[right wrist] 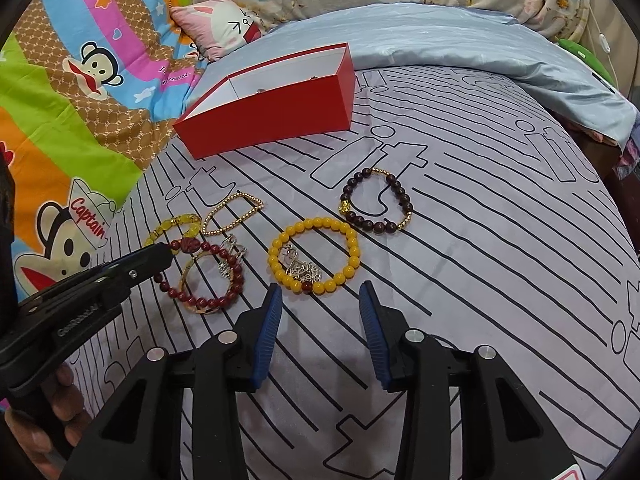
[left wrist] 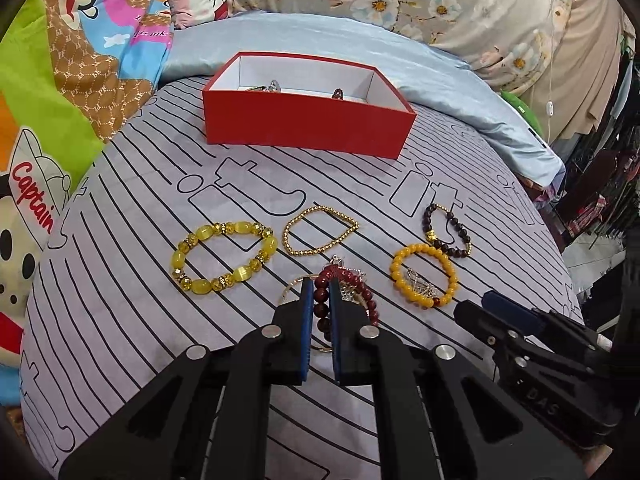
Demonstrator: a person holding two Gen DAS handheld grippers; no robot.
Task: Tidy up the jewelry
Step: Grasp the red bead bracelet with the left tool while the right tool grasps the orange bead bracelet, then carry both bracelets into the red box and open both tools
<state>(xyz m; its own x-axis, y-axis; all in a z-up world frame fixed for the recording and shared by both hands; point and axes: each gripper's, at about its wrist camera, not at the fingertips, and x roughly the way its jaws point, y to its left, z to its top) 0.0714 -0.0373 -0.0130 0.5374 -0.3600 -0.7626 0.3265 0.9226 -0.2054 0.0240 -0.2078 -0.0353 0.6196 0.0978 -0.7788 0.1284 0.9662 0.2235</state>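
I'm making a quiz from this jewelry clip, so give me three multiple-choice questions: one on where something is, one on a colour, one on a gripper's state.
1. Where is the silver chain?
A. In the red box
B. Inside the orange bracelet's ring
C. On the blue pillow

2. What colour is the box inside?
A. White
B. Black
C. Green

3. What is the left gripper doing?
A. Standing wide open
B. Closed on nothing
C. Closed on the dark red bracelet

Answers:
1 B: the chain lies within the orange bracelet on the sheet.
2 A: the inner walls show white.
3 C: the dark red bracelet sits pinched between its blue pads.
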